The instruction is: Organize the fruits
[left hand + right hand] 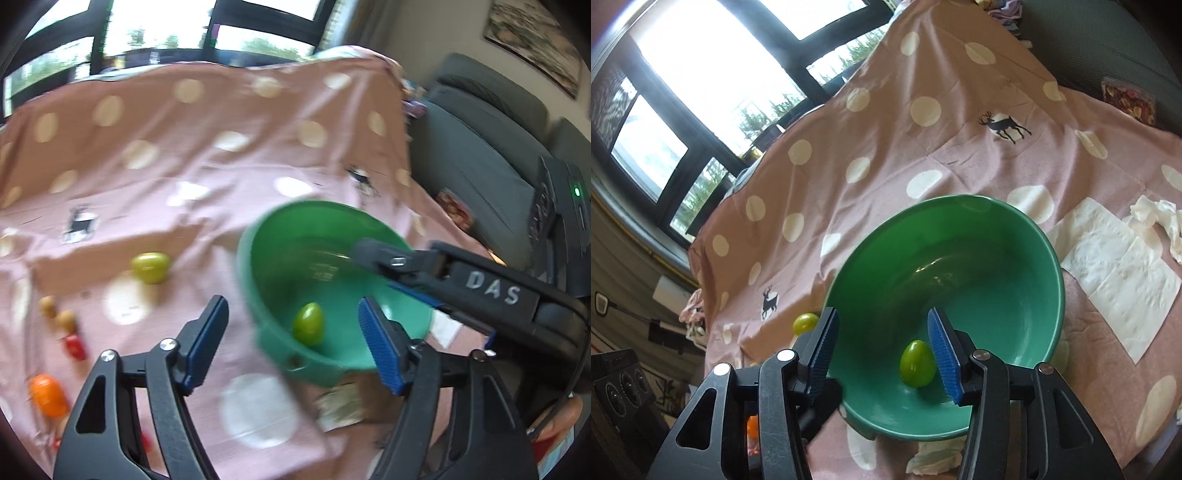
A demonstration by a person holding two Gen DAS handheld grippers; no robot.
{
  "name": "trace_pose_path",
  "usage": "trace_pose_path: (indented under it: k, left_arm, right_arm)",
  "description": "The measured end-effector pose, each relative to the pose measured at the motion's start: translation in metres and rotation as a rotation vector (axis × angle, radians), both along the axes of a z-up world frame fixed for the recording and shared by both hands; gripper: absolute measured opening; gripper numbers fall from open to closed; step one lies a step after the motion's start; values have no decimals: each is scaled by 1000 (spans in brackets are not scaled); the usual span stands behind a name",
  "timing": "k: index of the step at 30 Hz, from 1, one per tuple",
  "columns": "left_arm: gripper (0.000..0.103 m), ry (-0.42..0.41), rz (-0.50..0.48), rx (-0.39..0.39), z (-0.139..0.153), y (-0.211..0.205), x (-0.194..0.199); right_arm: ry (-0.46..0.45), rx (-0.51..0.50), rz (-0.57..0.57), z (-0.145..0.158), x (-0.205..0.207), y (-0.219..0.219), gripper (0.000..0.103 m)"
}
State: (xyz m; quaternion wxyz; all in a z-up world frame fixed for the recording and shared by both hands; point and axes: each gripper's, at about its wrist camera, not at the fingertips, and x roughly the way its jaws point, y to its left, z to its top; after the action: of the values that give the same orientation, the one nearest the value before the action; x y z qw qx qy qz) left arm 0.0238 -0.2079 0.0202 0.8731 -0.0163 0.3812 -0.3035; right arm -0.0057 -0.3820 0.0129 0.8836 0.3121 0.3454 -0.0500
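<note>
Hovering over the green bowl, the right gripper hangs wide open and empty, 1 green fruit lying just inside its right finger. Likely mid-sorting: the left gripper, also spread empty, should next take the loose green fruit beyond its left finger.

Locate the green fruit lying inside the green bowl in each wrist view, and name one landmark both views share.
Left wrist: the green fruit lies low in the green bowl, right of centre.
Right wrist: the fruit lies at the bowl's near side, by the right finger.
Shared landmark: the second green fruit on the pink cloth, left of the bowl.
</note>
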Motion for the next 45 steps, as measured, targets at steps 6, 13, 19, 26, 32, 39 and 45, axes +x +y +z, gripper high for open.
trace_pose_path:
  k: [6,13,19,26,32,39,45]
  left_arm:
    - [85,32,157,-48,-1,69,-1]
    - [86,63,402,-18,-16,143,-3]
    - [90,108,575,-68,-33,209,0]
    - [95,198,630,-119,-48,238,11]
    - [94,241,611,-120,-56,237,17]
    - [89,239,607,-87,-58,235,20]
    - [81,194,571,-97,-50,229,17]
  right_arm:
    - [-39,-39,38,10,1,18,55]
    - [-27,-76,125,12,11,50,55]
    - [-26,-110,219,13,21,86,55]
    - [-1,-91,314,1,33,126,55]
    - [109,-143,321,-15,69,153,55]
    - [242,-274,299,-46,145,170,55]
    - [257,-322,303,-64,172,172,55]
